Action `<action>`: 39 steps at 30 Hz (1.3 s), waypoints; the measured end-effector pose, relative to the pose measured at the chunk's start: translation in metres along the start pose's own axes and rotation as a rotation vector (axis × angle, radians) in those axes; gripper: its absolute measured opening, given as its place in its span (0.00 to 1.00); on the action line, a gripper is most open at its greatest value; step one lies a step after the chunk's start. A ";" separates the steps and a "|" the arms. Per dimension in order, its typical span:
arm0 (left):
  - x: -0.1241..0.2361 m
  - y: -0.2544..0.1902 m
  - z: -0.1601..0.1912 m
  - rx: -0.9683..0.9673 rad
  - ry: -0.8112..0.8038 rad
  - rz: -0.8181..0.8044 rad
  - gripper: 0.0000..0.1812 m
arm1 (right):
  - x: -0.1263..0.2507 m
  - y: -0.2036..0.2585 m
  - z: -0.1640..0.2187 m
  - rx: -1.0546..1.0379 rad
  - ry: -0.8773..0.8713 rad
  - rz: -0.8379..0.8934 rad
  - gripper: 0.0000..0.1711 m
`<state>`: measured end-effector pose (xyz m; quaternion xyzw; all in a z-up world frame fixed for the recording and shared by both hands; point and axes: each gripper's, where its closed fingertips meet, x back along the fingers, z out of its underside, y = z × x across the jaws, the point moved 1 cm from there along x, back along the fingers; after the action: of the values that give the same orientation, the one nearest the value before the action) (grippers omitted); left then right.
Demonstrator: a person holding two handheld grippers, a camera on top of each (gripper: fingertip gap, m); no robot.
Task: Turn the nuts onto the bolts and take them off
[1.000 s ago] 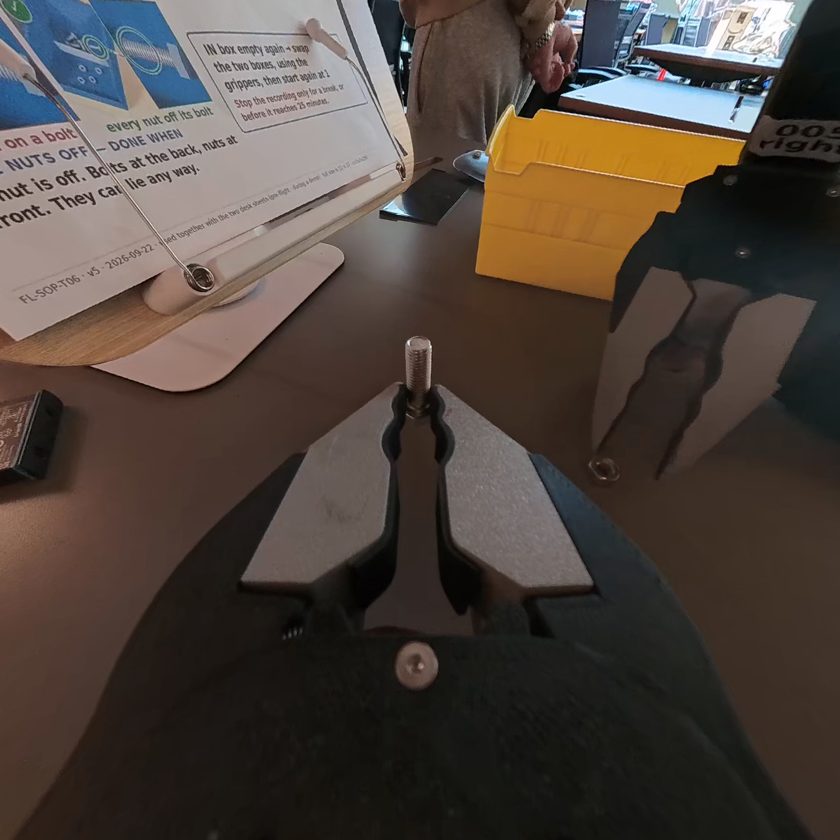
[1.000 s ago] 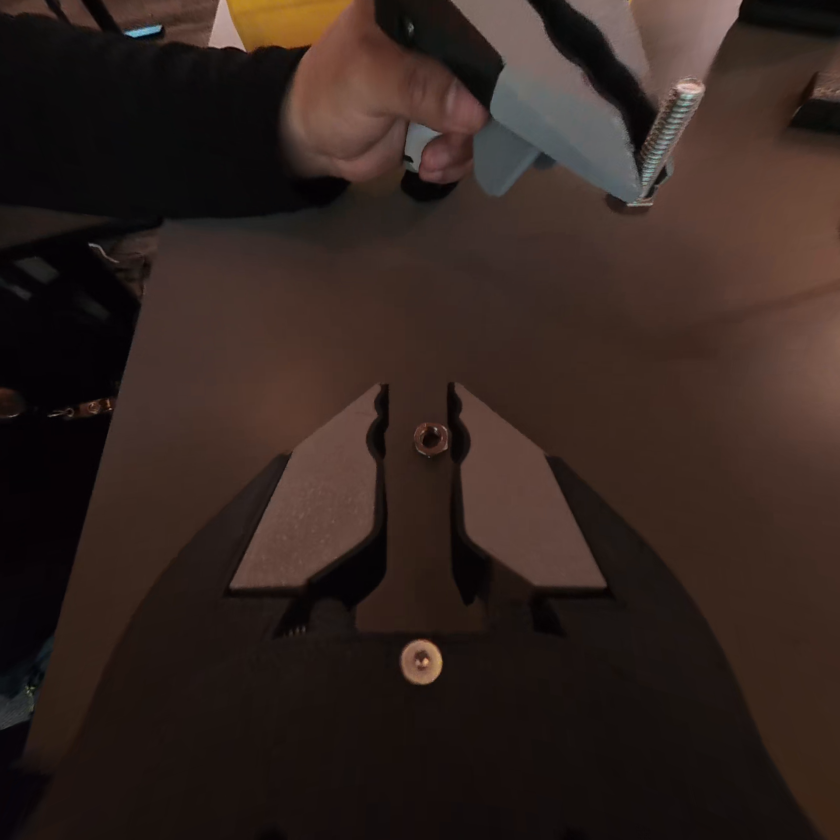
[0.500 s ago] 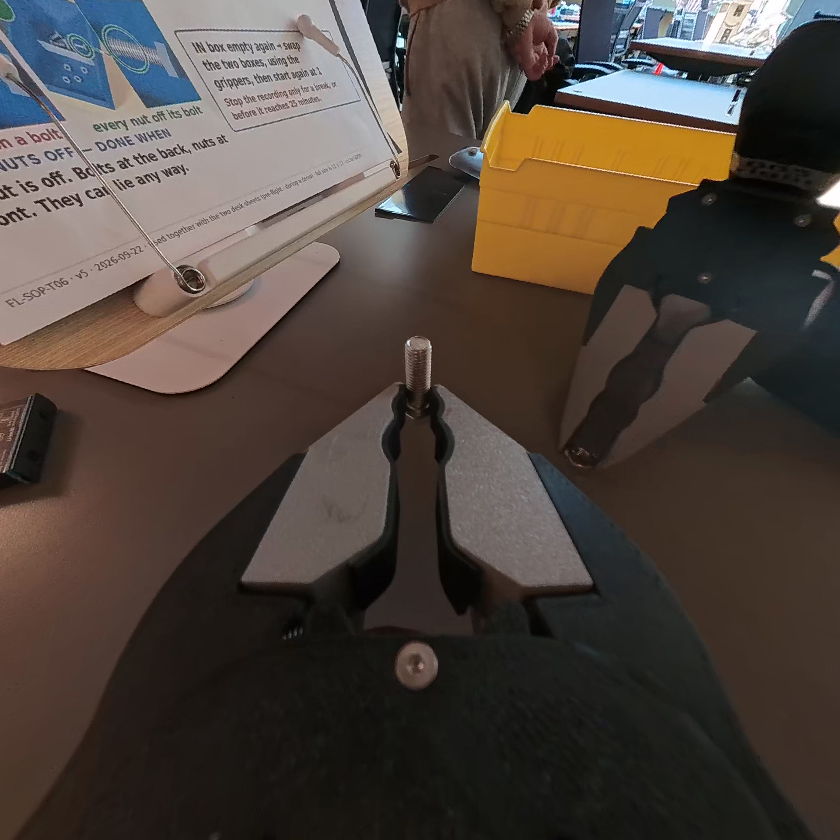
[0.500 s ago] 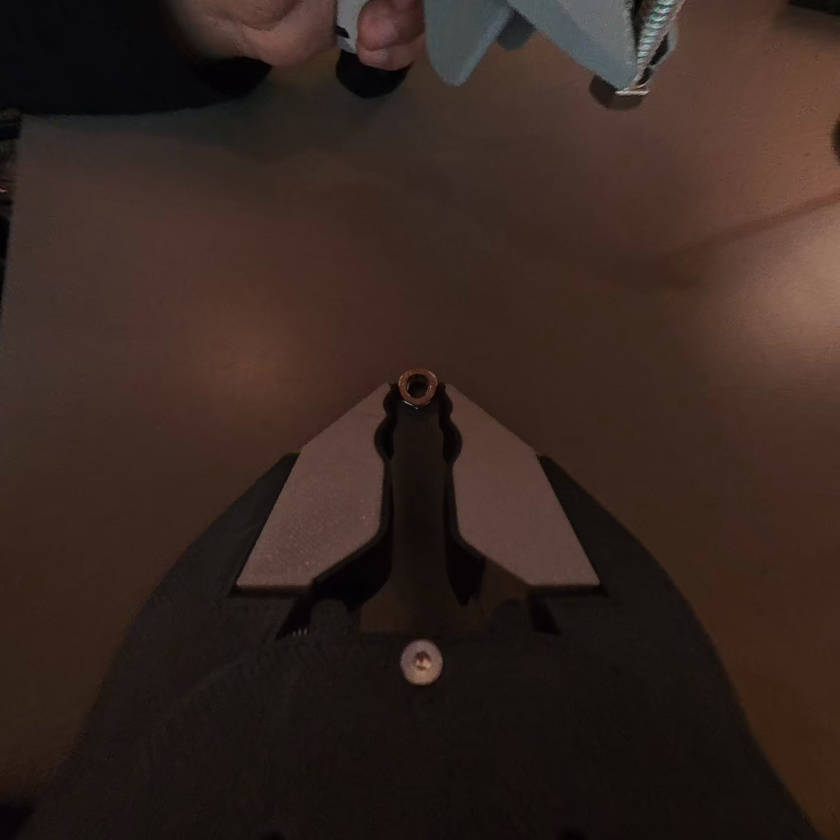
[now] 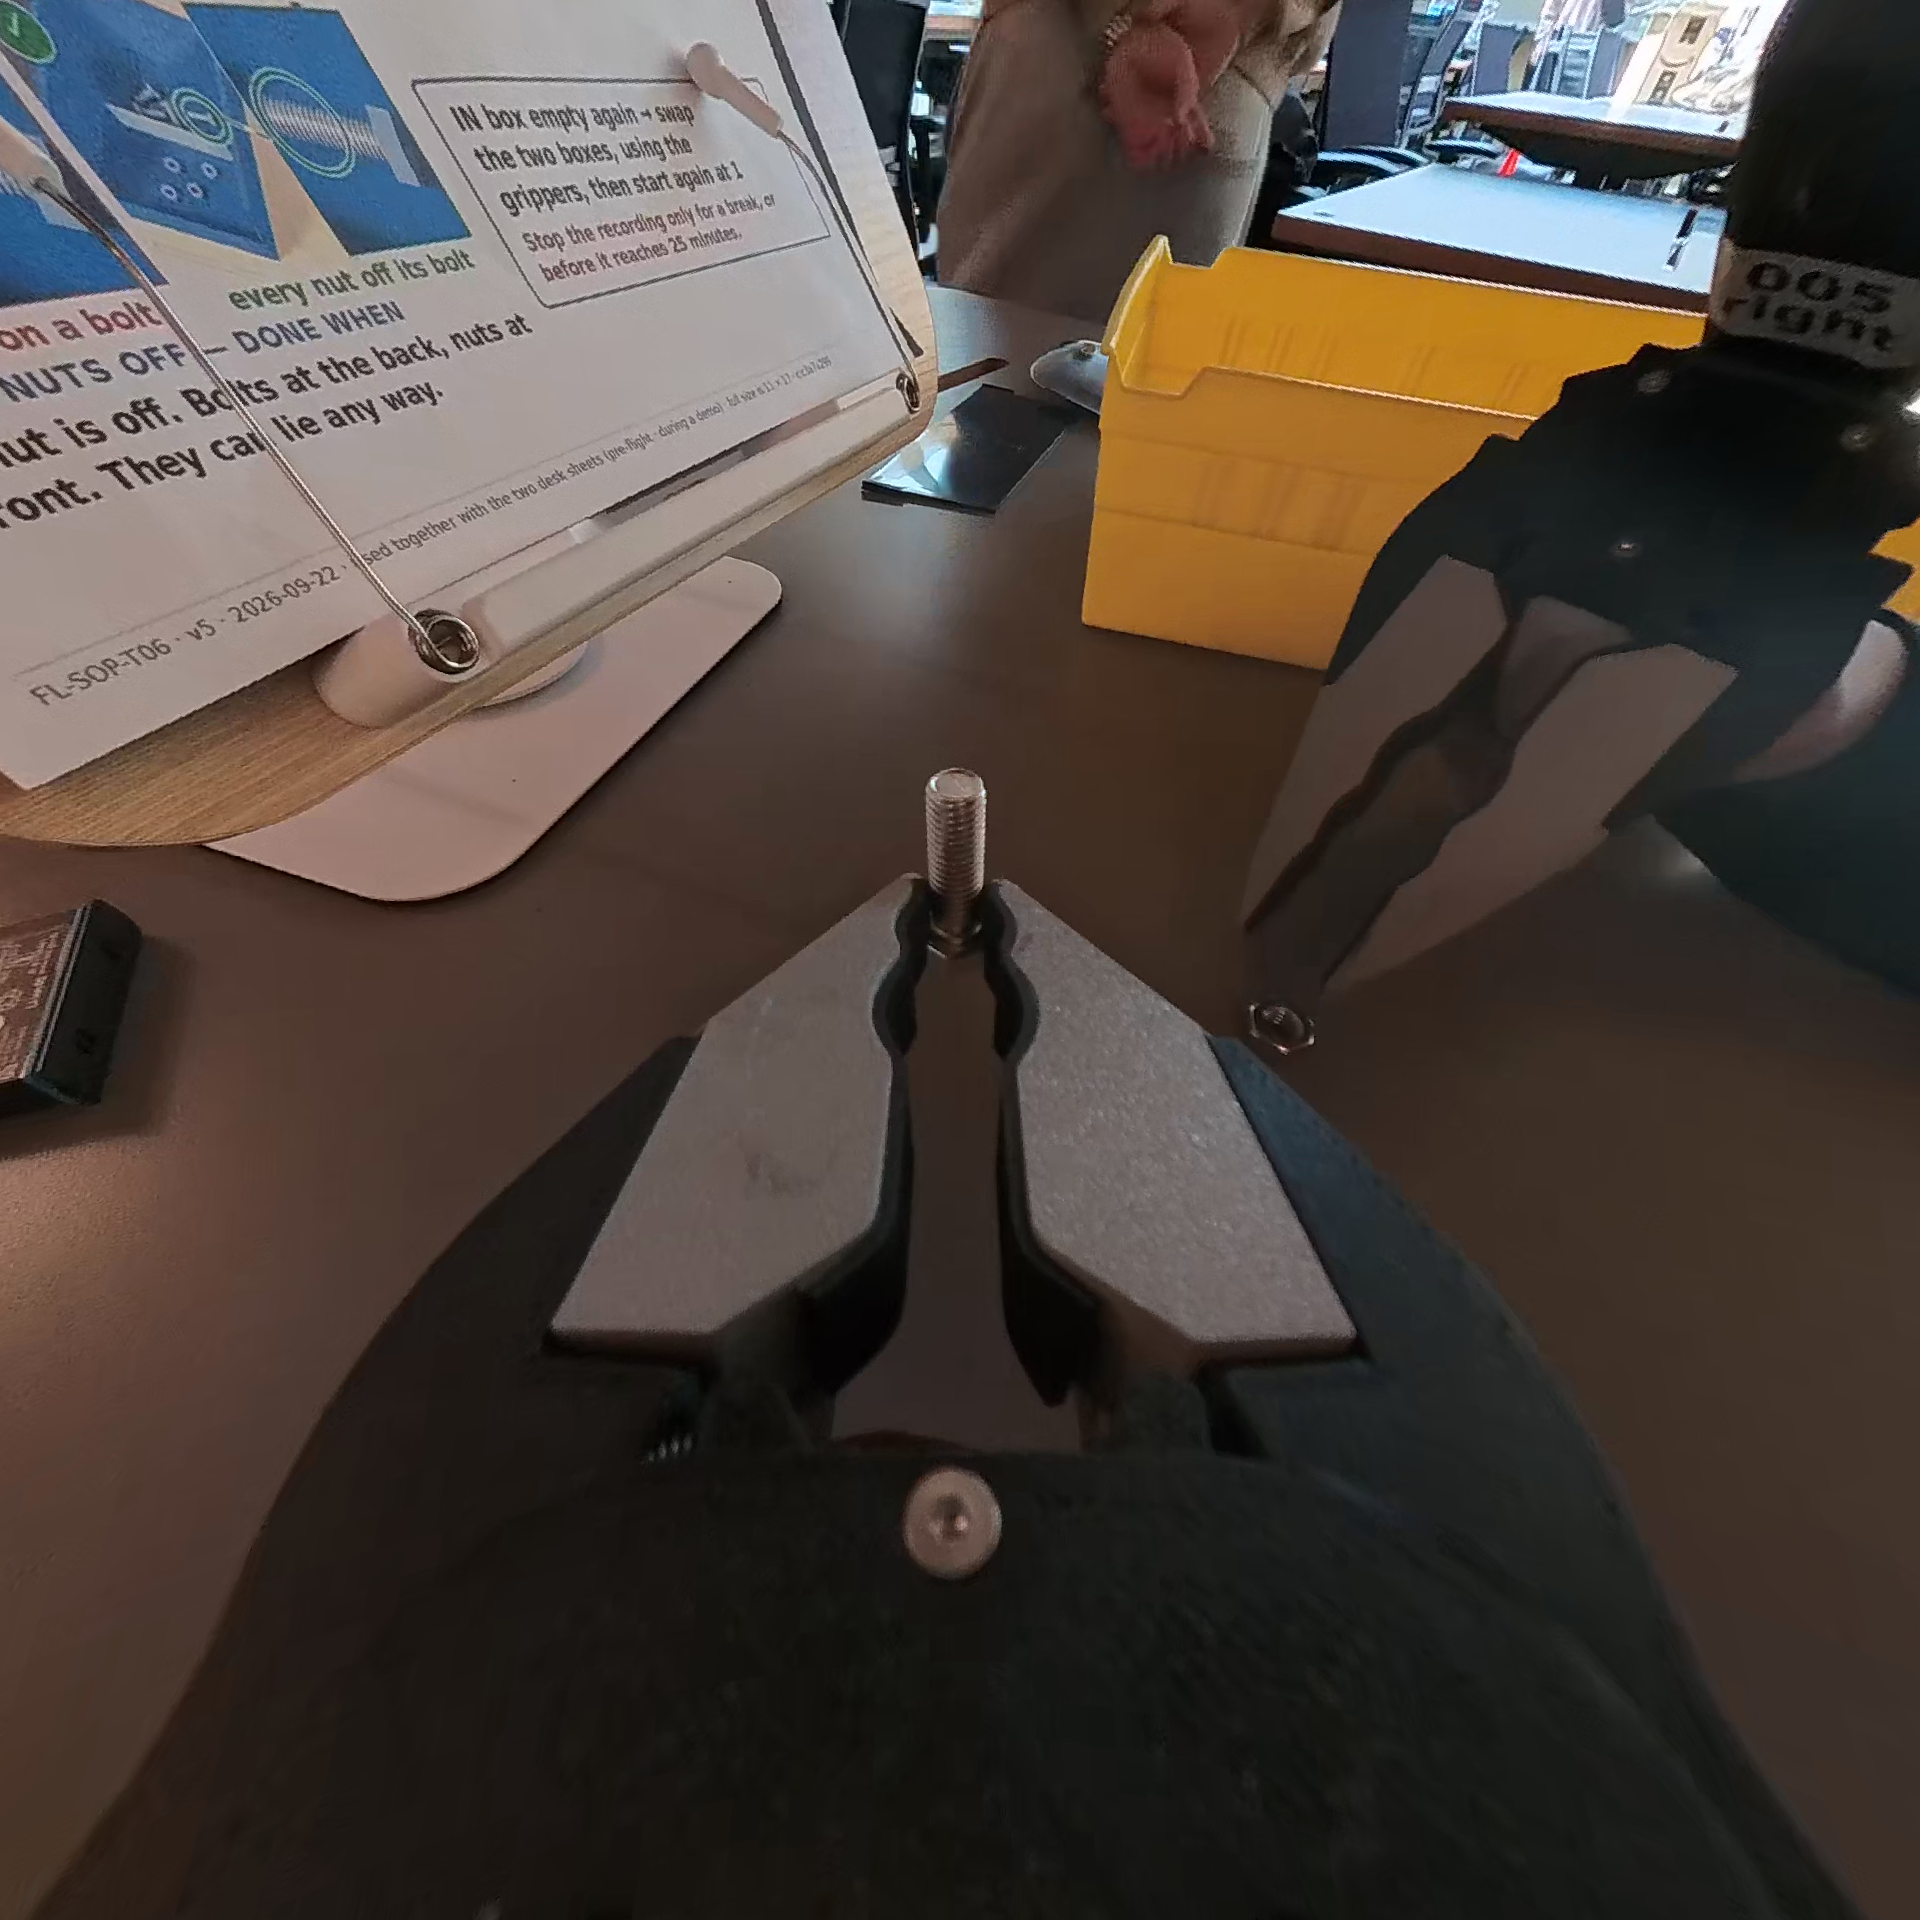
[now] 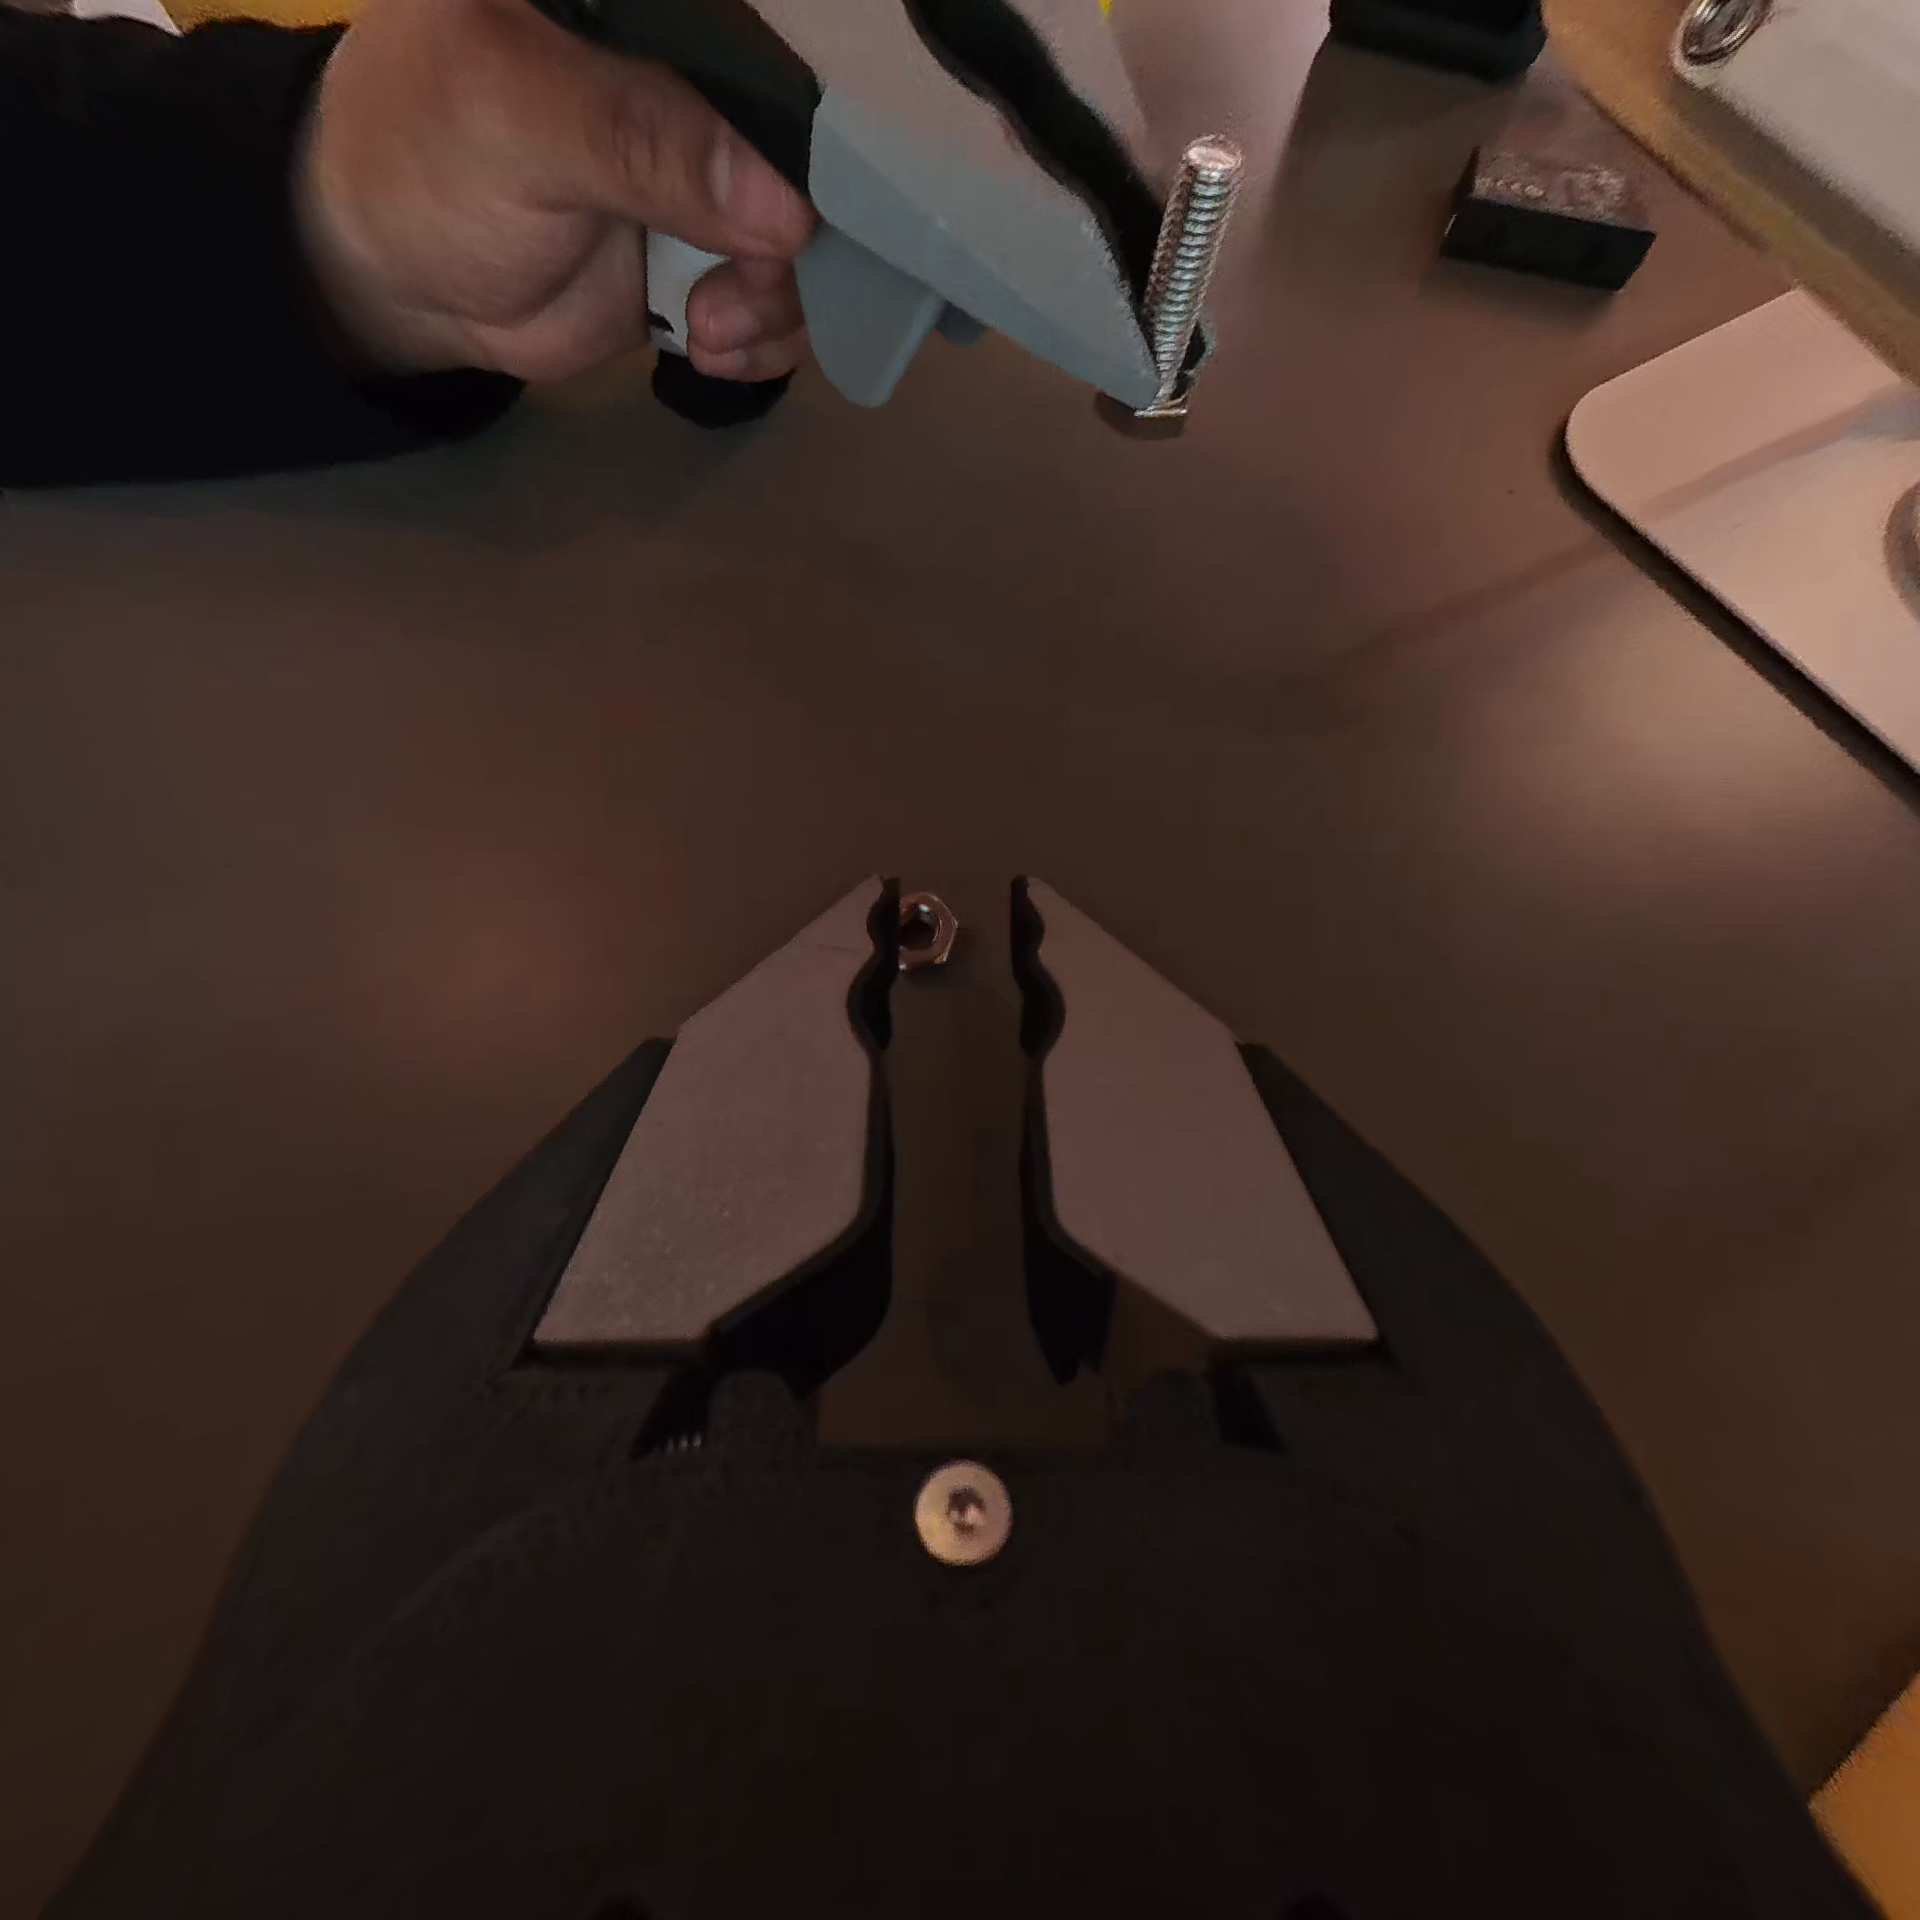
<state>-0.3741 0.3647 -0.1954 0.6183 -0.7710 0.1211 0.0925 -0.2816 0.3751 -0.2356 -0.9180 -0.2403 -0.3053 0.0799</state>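
While the left gripper (image 5: 954, 914) is clamped on the lower shank of a threaded bolt (image 5: 954, 844), the bolt stands upright with its head down at the dark table (image 5: 520, 1039) and its threaded end pointing up, clear of the fingertips. From the right wrist view the same bolt (image 6: 1190, 260) leans slightly in that gripper (image 6: 1164, 358), with its head at or just above the tabletop; contact cannot be confirmed. A bare hand (image 6: 520, 208) with a dark sleeve holds the left gripper's handle. The right gripper (image 6: 948, 914) points downward at the table with its jaws apart, and a single hex nut (image 6: 920, 932) lies flat on the surface between the fingertips, close against the left finger and separated from the right one. In the left wrist view this nut (image 5: 1282, 1029) rests on the table just below the tips of the right gripper (image 5: 1309, 966), to the right of the bolt and apart from it. A yellow bin (image 5: 1299, 468) sits farther back on the table. A document stand (image 5: 468, 810) carrying a printed instruction sheet (image 5: 416, 312) occupies the rear left. A small black block (image 5: 62, 1008) lies at the left edge, and a flat black card (image 5: 966, 462) lies between the stand and the bin. A person (image 5: 1101, 135) stands beyond the table.
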 end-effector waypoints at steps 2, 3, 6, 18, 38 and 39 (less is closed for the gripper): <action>0.000 0.000 0.000 0.002 -0.002 0.001 0.04 | 0.000 0.000 -0.001 -0.006 -0.008 -0.005 0.10; 0.000 0.000 0.000 0.003 -0.002 0.000 0.04 | -0.001 0.000 -0.001 -0.007 -0.009 -0.001 0.10; 0.000 0.000 0.000 0.004 -0.003 0.000 0.04 | -0.002 -0.005 -0.001 -0.004 -0.004 0.032 0.11; 0.000 -0.003 -0.001 -0.010 -0.002 0.007 0.04 | -0.009 -0.013 0.002 0.006 0.005 0.084 0.10; -0.003 -0.002 0.003 -0.015 0.017 -0.005 0.04 | -0.002 -0.019 -0.006 -0.028 -0.060 0.101 0.08; -0.003 -0.002 0.003 -0.016 0.019 -0.005 0.04 | -0.003 -0.018 -0.005 -0.023 -0.055 0.100 0.08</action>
<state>-0.3716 0.3660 -0.1991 0.6183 -0.7695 0.1206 0.1048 -0.2957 0.3884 -0.2333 -0.9378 -0.1926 -0.2783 0.0778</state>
